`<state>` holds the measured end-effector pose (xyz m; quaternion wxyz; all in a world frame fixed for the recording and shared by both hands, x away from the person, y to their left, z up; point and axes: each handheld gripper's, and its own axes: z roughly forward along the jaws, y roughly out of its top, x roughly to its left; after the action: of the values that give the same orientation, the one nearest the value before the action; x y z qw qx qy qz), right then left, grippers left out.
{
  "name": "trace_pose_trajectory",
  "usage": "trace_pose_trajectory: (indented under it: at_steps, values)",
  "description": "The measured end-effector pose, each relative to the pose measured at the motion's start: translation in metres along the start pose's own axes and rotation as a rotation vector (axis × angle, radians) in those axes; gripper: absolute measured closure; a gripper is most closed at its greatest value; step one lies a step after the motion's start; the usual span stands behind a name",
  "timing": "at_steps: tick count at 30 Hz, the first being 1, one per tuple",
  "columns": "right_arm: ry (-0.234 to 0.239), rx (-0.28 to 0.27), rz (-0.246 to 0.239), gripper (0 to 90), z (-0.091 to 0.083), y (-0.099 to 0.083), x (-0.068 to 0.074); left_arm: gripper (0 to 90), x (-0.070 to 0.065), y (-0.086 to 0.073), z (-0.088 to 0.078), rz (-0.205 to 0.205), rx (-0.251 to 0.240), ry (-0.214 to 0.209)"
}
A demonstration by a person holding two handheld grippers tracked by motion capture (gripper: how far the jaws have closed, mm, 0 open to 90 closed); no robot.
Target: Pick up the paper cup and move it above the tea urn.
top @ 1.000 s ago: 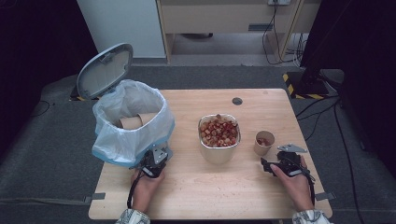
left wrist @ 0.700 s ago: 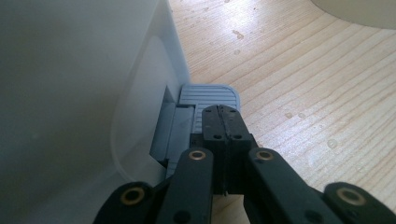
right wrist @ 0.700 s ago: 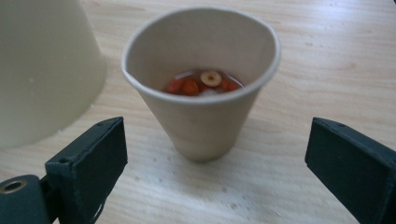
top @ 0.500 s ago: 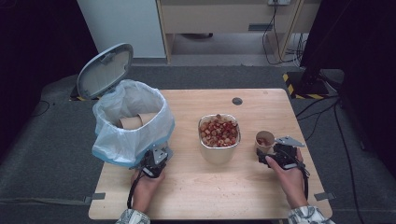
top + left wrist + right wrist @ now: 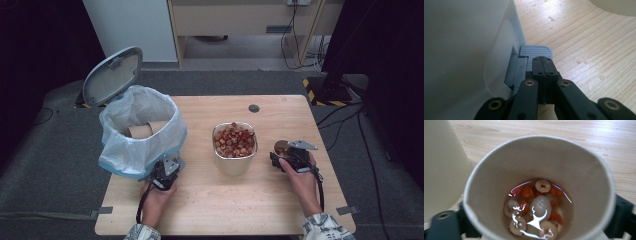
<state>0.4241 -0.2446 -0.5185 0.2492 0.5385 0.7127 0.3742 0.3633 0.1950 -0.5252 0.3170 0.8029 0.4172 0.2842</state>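
Observation:
A paper cup with red and white fruit pieces in liquid stands right of a steel bowl. My right gripper reaches it from the near side. Its jaws have just been closing with the cup between them, and its fingers now press the cup's sides. A pedal bin lined with a pale blue bag stands at the table's left, its lid raised. My left gripper is shut, and its tips rest on the bin's grey pedal.
The steel bowl is heaped with the same fruit, and its wall stands close beside the cup. Brown paper cups lie inside the bin. A small dark disc sits near the table's far edge.
The right hand has moved forward to the paper cup, and its jaws have come in around it. The left hand has stayed on the pedal with the lid up.

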Motion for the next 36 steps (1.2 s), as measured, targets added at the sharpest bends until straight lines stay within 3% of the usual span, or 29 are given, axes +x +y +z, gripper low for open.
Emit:
trace_pose_trajectory:
  at_steps: [3, 7, 14, 16, 19, 26, 29, 36]
  values:
    - [-0.002, -0.006, 0.003, 16.2, 0.002, 0.000, 0.000, 89.3, 0.000, 0.000, 0.000, 0.000, 0.000, 0.000]
    - [0.015, -0.020, -0.036, 25.6, 0.002, 0.000, 0.001, 89.3, 0.000, 0.000, 0.000, -0.001, -0.001, -0.002]
    - [0.024, -0.042, -0.056, 29.4, -0.004, 0.003, -0.001, 89.3, 0.000, 0.000, 0.000, -0.001, -0.002, -0.003]
    - [0.028, -0.036, -0.097, 30.4, -0.010, 0.007, 0.000, 89.3, 0.001, 0.000, 0.000, -0.002, -0.003, -0.004]
    - [0.034, -0.036, -0.113, 30.8, -0.014, 0.009, 0.000, 89.3, 0.000, 0.000, 0.000, 0.001, -0.003, -0.003]
    - [0.045, -0.036, -0.160, 31.4, -0.030, 0.027, -0.004, 89.3, 0.000, 0.000, 0.000, -0.001, -0.004, -0.003]
    - [0.050, -0.039, -0.196, 31.7, -0.037, 0.043, -0.007, 89.3, 0.001, 0.000, 0.000, -0.006, -0.004, -0.005]
    - [0.061, -0.051, -0.223, 32.1, -0.044, 0.066, -0.011, 89.3, 0.000, 0.000, 0.000, -0.001, -0.001, 0.001]
